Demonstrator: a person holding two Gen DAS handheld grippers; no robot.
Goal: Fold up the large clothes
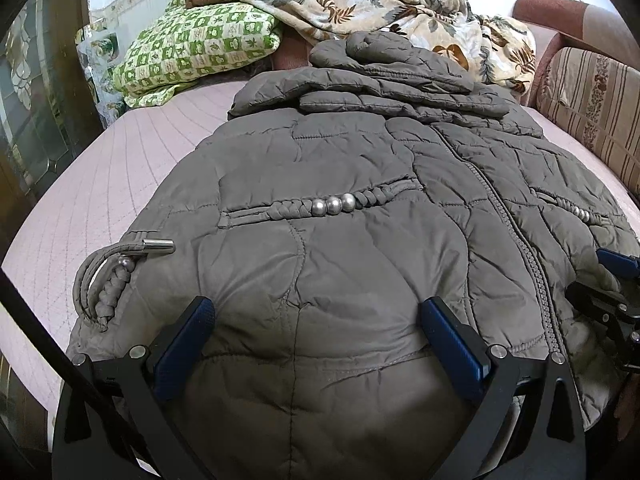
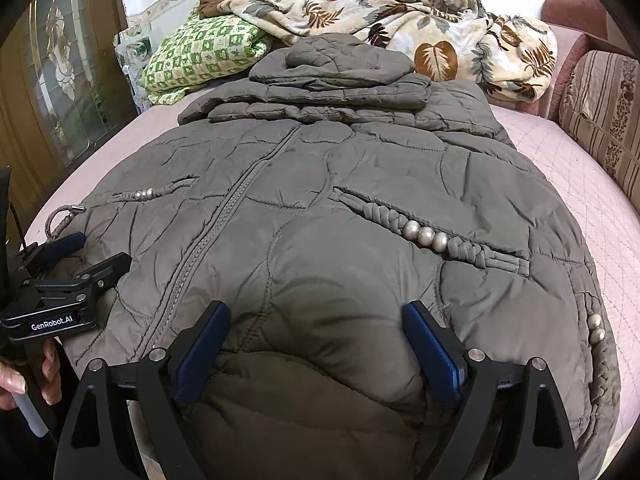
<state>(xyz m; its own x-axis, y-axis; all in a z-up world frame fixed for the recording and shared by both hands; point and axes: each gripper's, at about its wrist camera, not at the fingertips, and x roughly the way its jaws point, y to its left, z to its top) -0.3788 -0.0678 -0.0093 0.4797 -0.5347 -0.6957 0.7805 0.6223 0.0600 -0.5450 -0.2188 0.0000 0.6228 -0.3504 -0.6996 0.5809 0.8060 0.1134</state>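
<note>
Jacket [image 1: 340, 240] flat on bed [image 1: 120, 160]; left tongs [image 1: 316, 312], right tongs [image 2: 316, 316] spread wide, gripping nothing.

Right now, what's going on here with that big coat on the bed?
A person is setting up to fold a grey quilted coat spread front-up on a pink bed, hood away from the cameras. The left hand-held gripper and the right hand-held gripper both sit over the coat's near hem, jaws wide and straddling puffy fabric without pinching it. No fold shows yet.
</note>
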